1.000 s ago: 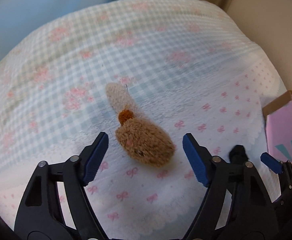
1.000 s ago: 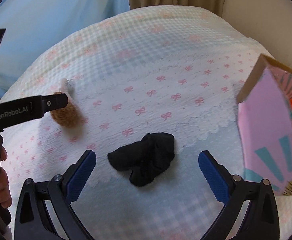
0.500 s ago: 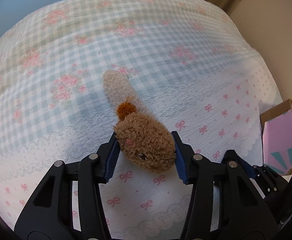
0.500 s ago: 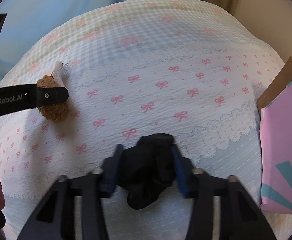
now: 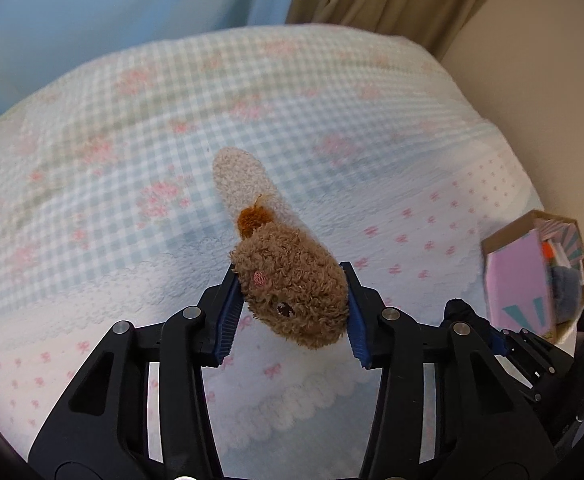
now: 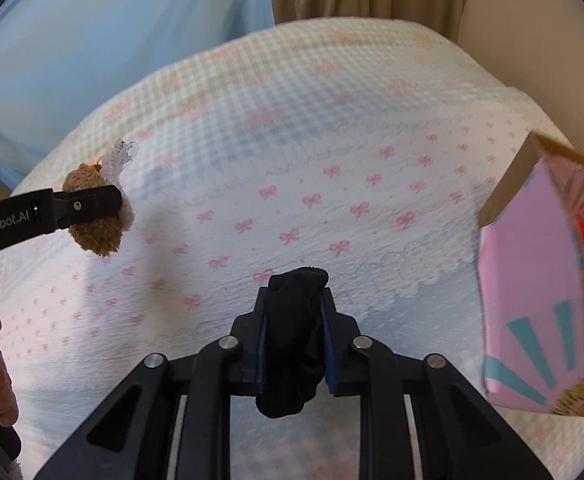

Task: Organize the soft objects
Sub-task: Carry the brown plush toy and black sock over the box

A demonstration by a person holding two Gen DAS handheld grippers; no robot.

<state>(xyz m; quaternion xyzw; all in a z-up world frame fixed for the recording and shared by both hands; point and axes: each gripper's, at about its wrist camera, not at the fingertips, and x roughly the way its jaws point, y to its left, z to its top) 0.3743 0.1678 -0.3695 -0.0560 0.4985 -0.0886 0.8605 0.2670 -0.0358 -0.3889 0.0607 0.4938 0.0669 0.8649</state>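
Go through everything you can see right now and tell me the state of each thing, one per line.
Left gripper: jaws closing, blue pads pressing the plush sock.
Right gripper: jaws closing, clamped on the black sock.
Fuzzy brown animal-face plush sock: gripped, cream end trailing toward the bed.
Bunched black fabric sock: gripped, squeezed narrow.
Pink cardboard box with teal rays: open, items inside.
Gingham and bow-print bedspread: spread flat.
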